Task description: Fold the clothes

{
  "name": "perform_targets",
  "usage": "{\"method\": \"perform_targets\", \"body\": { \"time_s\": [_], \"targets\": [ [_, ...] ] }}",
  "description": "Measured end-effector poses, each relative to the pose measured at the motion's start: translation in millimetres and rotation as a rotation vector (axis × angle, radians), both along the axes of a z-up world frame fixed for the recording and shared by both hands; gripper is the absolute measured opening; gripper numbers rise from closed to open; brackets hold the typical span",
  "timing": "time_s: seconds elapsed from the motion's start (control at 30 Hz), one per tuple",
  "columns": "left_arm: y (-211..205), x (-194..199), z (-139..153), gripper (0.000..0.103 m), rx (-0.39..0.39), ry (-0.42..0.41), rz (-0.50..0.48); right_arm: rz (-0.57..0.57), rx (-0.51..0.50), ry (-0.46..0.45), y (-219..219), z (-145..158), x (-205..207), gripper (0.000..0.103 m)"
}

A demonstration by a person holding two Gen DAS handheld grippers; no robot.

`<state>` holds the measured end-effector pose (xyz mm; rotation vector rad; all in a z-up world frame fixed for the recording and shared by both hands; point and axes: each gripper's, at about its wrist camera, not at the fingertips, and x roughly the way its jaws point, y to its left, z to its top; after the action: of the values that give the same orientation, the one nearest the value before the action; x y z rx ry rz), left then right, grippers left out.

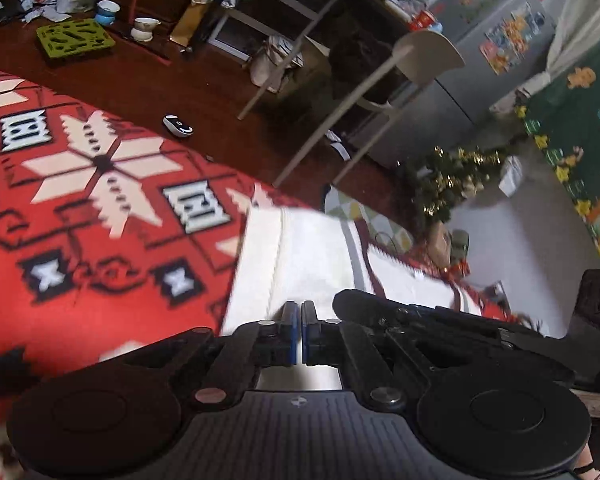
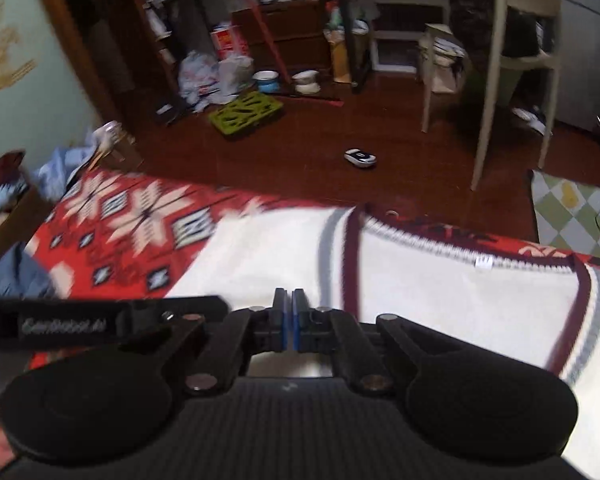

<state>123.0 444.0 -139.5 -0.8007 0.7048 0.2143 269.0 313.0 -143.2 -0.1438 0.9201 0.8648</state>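
A white knitted sweater [image 2: 440,300] with maroon and grey trim lies flat on a red patterned blanket [image 2: 140,220]; its neck label faces up. My right gripper [image 2: 288,294] hovers over the sweater's left part, its blue pads together, and I see no cloth between them. In the left wrist view the same sweater [image 1: 300,248] lies just ahead on the blanket [image 1: 100,200]. My left gripper [image 1: 301,306] is shut above its near edge, with no fold visibly pinched. The right tool's black body [image 1: 440,322] sits close beside it on the right.
Dark wooden floor beyond the blanket holds a small white and black device [image 2: 360,158], a green tray [image 2: 246,112], bowls and bags. A white chair [image 2: 516,60] stands at the right. Blue clothes [image 2: 16,276] lie at the left edge. A small decorated tree [image 1: 452,184] stands near a fridge [image 1: 480,60].
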Motion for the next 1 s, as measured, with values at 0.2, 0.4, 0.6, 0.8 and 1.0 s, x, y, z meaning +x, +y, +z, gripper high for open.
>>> {"method": "perform_targets", "body": {
  "time_s": [0.2, 0.4, 0.6, 0.8, 1.0],
  "targets": [
    [15.0, 30.1, -2.5, 0.002, -0.035, -0.007, 0.046, -0.045, 0.070, 0.022, 19.8, -8.4, 39.6, 0.000],
    [22.4, 47.2, 2.5, 0.003, -0.035, -0.019, 0.087, -0.083, 0.087, 0.033, 26.5, -5.4, 54.6, 0.000],
    [0.0, 22.7, 28.6, 0.004, 0.038, -0.089, -0.028, -0.076, 0.105, 0.063, -37.5, 31.6, 51.0, 0.009],
    [-40.5, 6.3, 35.9, 0.004, 0.018, -0.065, -0.178, -0.142, 0.007, 0.098, -146.2, 44.6, 39.1, 0.009],
    [-81.1, 13.1, 27.6, 0.004, 0.060, -0.019, -0.265, -0.183, -0.089, 0.056, -207.0, 31.2, 21.4, 0.009]
  ]
}}
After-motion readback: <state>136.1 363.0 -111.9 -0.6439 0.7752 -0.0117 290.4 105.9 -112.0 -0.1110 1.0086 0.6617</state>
